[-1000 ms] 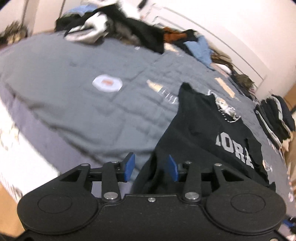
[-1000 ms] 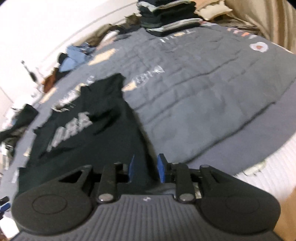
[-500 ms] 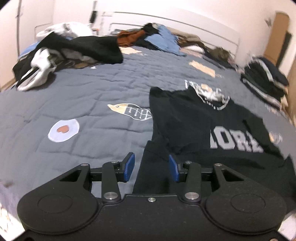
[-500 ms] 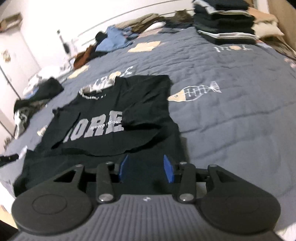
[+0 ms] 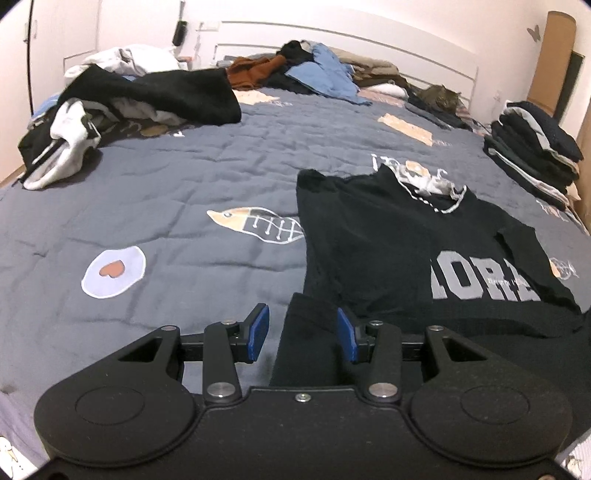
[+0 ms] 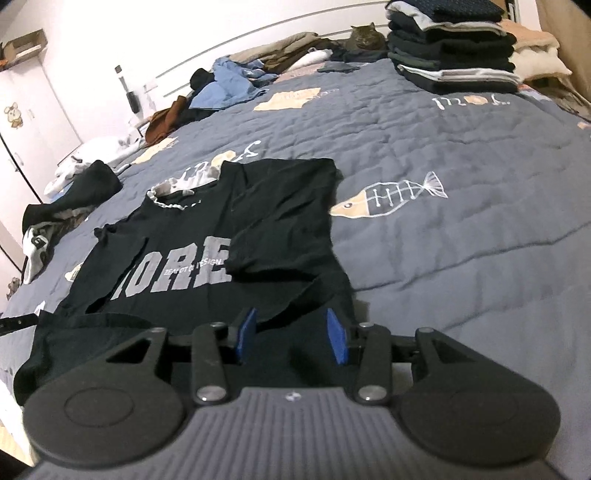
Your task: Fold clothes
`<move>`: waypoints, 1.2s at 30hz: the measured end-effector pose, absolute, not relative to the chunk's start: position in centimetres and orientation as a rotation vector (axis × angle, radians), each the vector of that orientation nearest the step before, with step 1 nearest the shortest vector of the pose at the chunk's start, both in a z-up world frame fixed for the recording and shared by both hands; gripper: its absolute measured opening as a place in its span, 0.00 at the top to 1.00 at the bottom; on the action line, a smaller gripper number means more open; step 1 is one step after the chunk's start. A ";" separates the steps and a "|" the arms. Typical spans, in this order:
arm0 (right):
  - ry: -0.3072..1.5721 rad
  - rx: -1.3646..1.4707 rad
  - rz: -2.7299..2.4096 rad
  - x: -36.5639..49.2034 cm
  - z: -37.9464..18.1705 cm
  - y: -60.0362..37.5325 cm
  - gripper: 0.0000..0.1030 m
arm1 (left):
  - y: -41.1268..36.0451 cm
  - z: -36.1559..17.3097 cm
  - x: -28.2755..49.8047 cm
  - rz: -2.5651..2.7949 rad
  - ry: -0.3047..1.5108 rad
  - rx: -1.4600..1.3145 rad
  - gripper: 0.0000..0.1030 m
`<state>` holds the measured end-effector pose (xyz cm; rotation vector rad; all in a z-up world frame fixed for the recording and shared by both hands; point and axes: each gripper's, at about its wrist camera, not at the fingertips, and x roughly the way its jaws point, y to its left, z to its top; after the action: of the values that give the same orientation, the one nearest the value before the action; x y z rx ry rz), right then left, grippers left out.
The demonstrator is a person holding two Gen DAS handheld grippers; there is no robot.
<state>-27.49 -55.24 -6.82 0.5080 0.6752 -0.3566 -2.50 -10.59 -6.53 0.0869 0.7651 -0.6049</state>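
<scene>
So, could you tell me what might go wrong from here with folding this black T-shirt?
1. The left gripper is open with only the T-shirt hem's corner between its pads; a shallow bite could slip when lifted.
2. Both sleeves are already folded inward; lifting the hem unevenly with the right gripper, also open, could drag them loose and skew the fold.
3. A cat sits near the folded stack; it might wander onto the work area.

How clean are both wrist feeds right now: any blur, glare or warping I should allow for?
Left wrist: sharp, print on the shirt readable; fisheye bows the headboard; wall washed out pinkish. Right wrist: centre crisp, edges soft, the folded stack slightly blurred; wall overexposed. Both grippers block the lower frame.
</scene>
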 end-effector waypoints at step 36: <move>0.504 0.613 -0.389 -27.7 -6.7 -56.8 1.00 | -12.3 -7.4 -2.5 -0.645 0.798 0.078 0.89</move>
<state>-27.75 -56.76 -6.66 0.6128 0.5038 -0.3890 -2.47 -12.32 -7.42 0.0781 0.7985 -0.6450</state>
